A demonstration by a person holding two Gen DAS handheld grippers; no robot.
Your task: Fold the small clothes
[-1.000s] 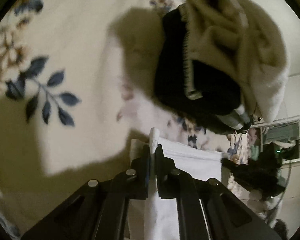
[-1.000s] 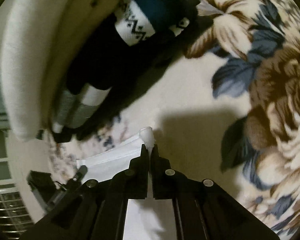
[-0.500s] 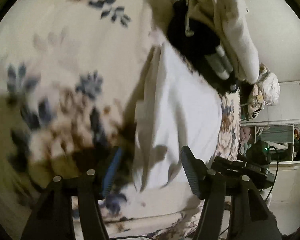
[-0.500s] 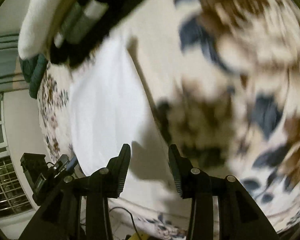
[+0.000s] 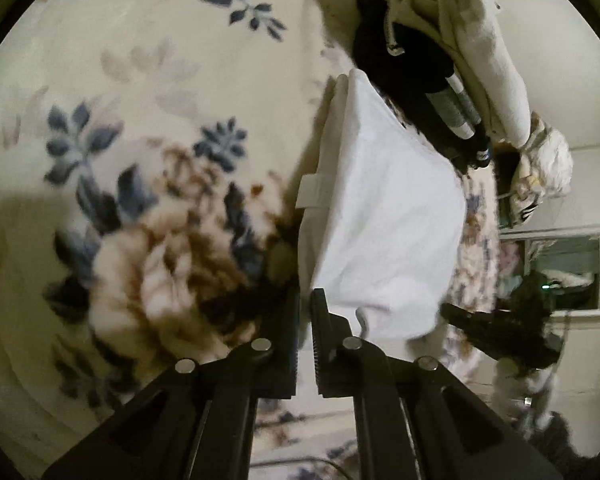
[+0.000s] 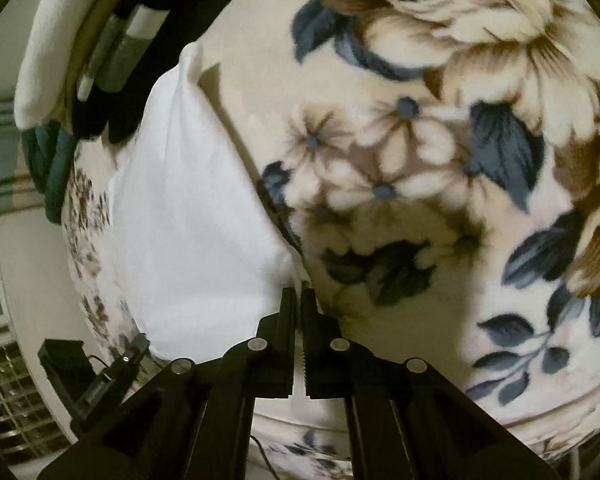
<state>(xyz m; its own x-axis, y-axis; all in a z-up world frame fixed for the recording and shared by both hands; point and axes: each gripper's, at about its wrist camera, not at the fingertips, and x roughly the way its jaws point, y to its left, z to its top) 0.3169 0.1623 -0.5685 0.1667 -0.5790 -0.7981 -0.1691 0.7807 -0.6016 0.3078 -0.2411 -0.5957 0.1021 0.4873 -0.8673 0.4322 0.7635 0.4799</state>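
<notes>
We pinch the white garment (image 5: pixel 384 216) corners in both hand-held grippers, left (image 5: pixel 305 300) and right (image 6: pixel 296 294); shallow grips risk slipping.

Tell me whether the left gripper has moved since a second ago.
Yes. The left gripper pulled back from the dark clothes pile to the white garment's near edge.

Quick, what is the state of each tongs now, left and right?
Left tongs: closed on the near corner of the white garment.
Right tongs: closed on the other near corner of the white garment.
</notes>
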